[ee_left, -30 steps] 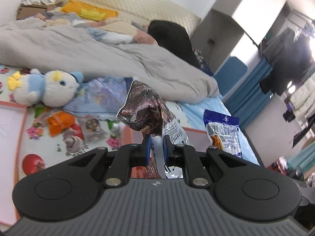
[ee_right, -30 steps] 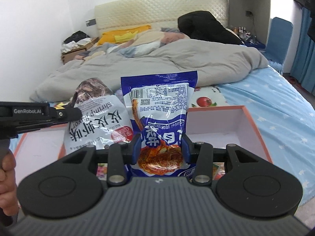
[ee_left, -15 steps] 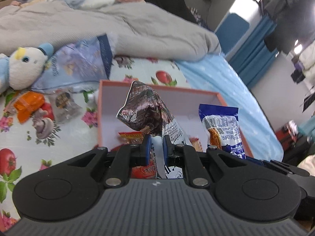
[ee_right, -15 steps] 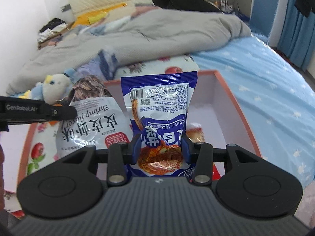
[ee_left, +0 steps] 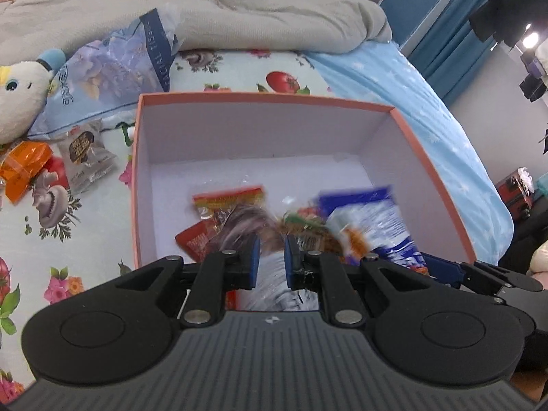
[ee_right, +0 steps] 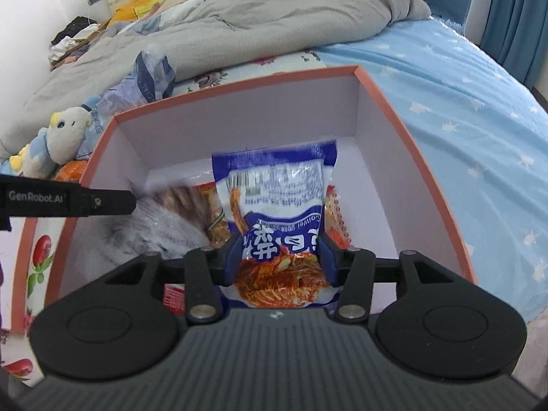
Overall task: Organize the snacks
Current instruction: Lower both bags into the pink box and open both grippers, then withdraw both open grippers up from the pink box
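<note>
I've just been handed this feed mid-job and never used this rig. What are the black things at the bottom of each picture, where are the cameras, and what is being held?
There are two pictures, each from a camera on a hand-held gripper looking forward along its two fingers. The black shape at the bottom is the gripper's body.

Left view: the left gripper is above the pink box with a blurred silver-brown snack bag between its slightly parted fingers; whether it is gripping the bag is unclear.

Right view: the right gripper holds a blue-and-white snack bag over the same box.

On the floral sheet beside the box are a plush toy, a tissue pack and two small snacks.
</note>
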Demonstrator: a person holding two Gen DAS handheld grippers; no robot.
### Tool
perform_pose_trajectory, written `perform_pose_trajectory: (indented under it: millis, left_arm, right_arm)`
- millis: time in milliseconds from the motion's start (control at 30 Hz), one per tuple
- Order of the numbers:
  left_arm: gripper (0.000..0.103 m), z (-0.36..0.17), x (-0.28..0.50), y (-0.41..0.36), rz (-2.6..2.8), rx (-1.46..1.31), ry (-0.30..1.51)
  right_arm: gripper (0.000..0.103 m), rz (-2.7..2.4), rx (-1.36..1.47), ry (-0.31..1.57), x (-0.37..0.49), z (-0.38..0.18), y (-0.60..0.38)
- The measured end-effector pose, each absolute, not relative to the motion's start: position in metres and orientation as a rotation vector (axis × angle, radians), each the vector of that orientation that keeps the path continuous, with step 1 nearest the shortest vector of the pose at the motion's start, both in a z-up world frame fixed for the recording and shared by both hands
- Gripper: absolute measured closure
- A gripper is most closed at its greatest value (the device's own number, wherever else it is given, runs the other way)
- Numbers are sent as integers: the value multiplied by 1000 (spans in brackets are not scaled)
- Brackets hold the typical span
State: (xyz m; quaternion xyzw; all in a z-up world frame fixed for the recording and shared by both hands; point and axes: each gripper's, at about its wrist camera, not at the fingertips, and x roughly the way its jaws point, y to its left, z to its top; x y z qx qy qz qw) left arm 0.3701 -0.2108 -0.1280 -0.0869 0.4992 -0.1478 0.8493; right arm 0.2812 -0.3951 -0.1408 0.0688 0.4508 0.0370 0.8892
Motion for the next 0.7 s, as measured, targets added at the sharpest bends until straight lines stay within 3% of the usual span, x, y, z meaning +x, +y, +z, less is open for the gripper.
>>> perform_pose_trajectory:
  millis: [100, 700]
  left_arm:
    - [66, -123, 367, -209, -301, -172, 1039]
    - [65, -32, 302, -173, -338, -150, 817]
  right_arm:
    - [35, 80, 165, 926, 277, -137, -396]
    - [35, 110, 156, 733, 224, -60, -366]
